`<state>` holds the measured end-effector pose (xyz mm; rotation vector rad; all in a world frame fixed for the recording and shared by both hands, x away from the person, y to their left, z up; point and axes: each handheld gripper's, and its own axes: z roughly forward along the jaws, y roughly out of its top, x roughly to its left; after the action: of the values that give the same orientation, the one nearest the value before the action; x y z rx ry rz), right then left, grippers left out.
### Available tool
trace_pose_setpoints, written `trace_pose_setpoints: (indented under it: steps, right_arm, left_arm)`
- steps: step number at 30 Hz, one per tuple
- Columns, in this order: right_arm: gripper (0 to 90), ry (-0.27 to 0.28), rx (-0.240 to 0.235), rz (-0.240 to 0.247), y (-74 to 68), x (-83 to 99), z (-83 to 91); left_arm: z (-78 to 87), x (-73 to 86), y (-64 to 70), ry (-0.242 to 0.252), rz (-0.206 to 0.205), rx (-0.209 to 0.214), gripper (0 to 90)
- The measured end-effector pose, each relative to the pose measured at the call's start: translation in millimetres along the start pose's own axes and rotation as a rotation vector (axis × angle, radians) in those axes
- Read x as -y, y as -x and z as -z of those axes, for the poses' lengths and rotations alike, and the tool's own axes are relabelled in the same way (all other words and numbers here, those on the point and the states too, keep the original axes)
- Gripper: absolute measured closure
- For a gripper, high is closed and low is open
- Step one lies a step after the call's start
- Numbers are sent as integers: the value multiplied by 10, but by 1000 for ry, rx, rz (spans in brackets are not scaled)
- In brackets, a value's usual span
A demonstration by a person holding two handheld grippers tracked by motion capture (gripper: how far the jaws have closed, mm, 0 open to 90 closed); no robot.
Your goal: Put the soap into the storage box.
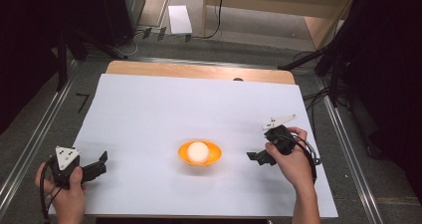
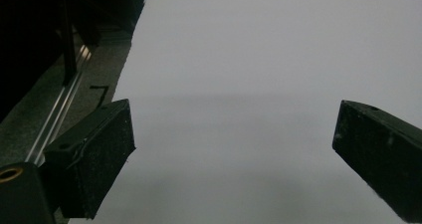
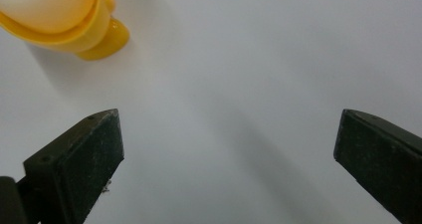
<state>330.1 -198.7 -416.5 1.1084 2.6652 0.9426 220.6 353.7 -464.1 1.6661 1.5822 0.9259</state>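
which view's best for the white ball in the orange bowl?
High view: the white ball sits whole in the orange bowl, mid-table between both claws. Right gripper view crops the pair at its top-left corner. Left gripper view looks across the bare white sheet.

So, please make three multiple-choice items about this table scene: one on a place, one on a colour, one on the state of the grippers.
1. Where does the white ball lie?
A. in the bowl
B. on the sheet beside the bowl
C. between the left gripper's jaws

2. What colour is the bowl?
A. blue
B. orange-yellow
C. green

3. How do the two grippers stand?
A. both shut on the ball
B. left open, right shut
C. both open, holding nothing

Answers:
1 A: the high view shows the ball resting inside the bowl, near the middle of the white sheet.
2 B: its rim looks orange from above and yellow in the right gripper view.
3 C: the left gripper and the right gripper each show jaws wide apart with only bare sheet between them.
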Motion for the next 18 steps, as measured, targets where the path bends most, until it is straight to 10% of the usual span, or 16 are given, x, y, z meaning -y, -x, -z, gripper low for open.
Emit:
trace_pose_setpoints:
  steps: [18]
  right_arm:
    - [0, 53, 65, -126, 278, 578, 174]
  left_arm:
    - [4, 1, 21, 4, -9, -26, 34]
